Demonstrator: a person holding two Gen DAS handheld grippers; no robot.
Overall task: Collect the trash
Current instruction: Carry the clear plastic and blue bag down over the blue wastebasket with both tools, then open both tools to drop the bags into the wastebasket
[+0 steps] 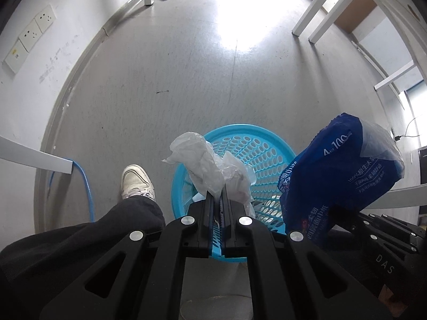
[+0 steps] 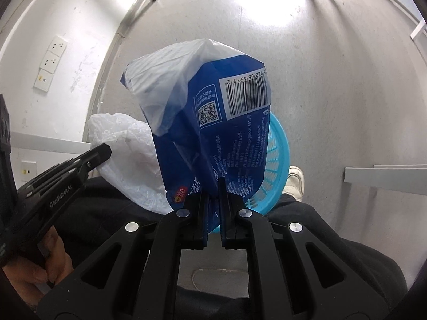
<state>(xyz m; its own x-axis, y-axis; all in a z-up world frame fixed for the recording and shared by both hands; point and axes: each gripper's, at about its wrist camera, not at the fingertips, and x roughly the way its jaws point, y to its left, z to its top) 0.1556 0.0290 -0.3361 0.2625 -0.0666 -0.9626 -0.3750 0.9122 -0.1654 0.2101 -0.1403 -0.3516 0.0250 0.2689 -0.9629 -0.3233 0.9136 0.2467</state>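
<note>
the left gripper (image 1: 218, 200) is clenched on a crumpled white plastic bag (image 1: 202, 160), held over the blue perforated basket (image 1: 267, 165) on the grey speckled floor (image 1: 170, 80). the right gripper (image 2: 214, 186) is clamped on a blue tissue wrapper (image 2: 213, 122) just right of it. white wall (image 1: 29, 80) with 3 sockets (image 1: 29, 36) on the far left; white table legs (image 1: 309, 18) far right. a white shoe (image 1: 136, 181) stands left of the basket.

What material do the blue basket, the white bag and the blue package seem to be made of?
Blue basket: rigid moulded plastic, judging by its perforated walls.
White bag: thin, crinkled, translucent plastic film.
Blue package: glossy printed plastic film, partly clear, with creases and a barcode; probably a tissue wrapper.
</note>
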